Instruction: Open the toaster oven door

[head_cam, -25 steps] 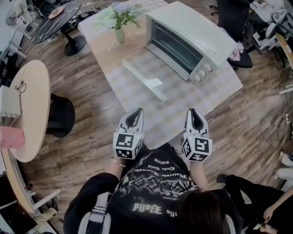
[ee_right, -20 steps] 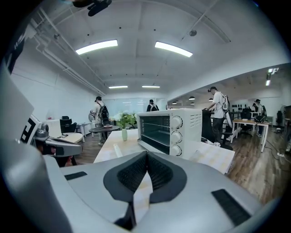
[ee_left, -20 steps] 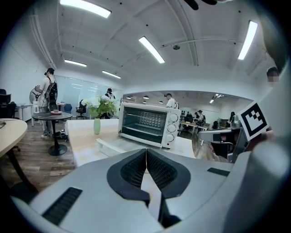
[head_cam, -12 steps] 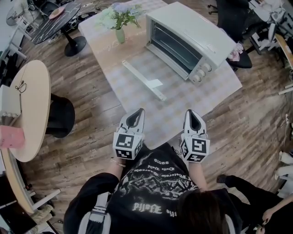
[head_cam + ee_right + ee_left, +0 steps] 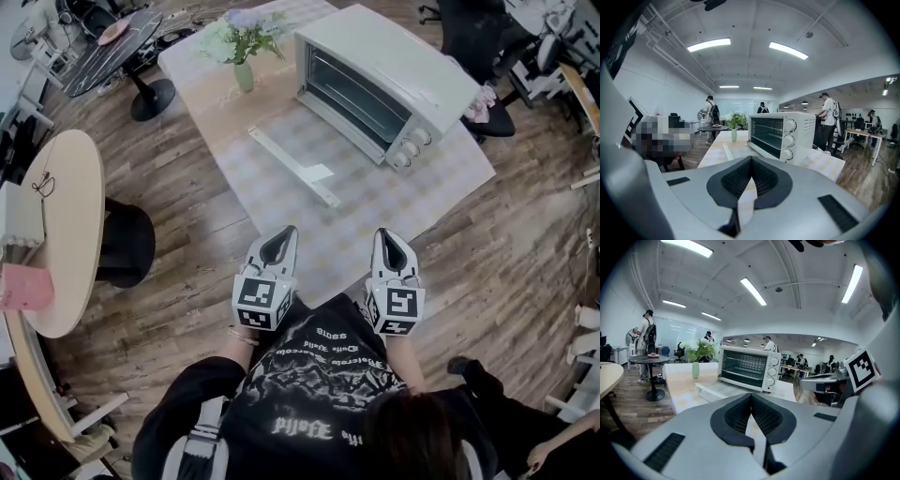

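Note:
A white toaster oven [image 5: 394, 75] stands at the far right of the checked table [image 5: 375, 216]. Its glass door hangs open and lies flat toward me, the long white handle [image 5: 292, 166] at its front edge. The open cavity also shows in the left gripper view [image 5: 747, 371] and the right gripper view [image 5: 780, 136]. My left gripper [image 5: 278, 231] and right gripper [image 5: 386, 232] hover side by side over the table's near edge, well short of the door. Both are shut with nothing between their pads [image 5: 761, 416] [image 5: 761, 177].
A green vase of flowers [image 5: 242, 70] stands on the table left of the oven. On the floor to the left are a round wooden table [image 5: 66, 225], a black stool [image 5: 127, 242] and a dark side table [image 5: 112, 37]. A black chair [image 5: 478, 28] is behind the oven. People stand far off.
The right gripper has edged slightly left and rolled a little. The left gripper, the oven and its open door look the same.

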Tool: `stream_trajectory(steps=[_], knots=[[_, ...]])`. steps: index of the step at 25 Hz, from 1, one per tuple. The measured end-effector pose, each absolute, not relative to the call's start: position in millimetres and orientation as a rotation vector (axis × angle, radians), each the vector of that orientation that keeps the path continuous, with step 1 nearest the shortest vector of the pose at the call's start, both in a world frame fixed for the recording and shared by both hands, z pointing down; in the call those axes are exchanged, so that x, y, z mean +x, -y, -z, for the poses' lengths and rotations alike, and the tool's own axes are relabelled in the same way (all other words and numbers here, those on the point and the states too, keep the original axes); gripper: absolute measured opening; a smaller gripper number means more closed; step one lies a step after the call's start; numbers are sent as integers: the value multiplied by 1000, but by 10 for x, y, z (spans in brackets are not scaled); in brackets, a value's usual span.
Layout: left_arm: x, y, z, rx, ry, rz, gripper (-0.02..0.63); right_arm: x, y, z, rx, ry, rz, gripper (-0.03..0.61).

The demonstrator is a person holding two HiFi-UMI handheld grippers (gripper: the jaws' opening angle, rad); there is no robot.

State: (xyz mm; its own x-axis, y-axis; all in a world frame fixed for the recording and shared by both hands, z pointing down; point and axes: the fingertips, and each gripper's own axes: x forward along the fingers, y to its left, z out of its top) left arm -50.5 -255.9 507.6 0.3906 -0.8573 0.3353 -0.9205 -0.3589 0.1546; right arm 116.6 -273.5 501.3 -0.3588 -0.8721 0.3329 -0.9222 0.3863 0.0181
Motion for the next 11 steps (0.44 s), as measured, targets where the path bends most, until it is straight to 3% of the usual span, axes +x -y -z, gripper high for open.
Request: stream_trajectory(steps=[11], knots=[[-478, 2578, -5096, 2358, 1525, -292, 18, 1086, 2726, -5041, 1543, 2380, -236, 8]])
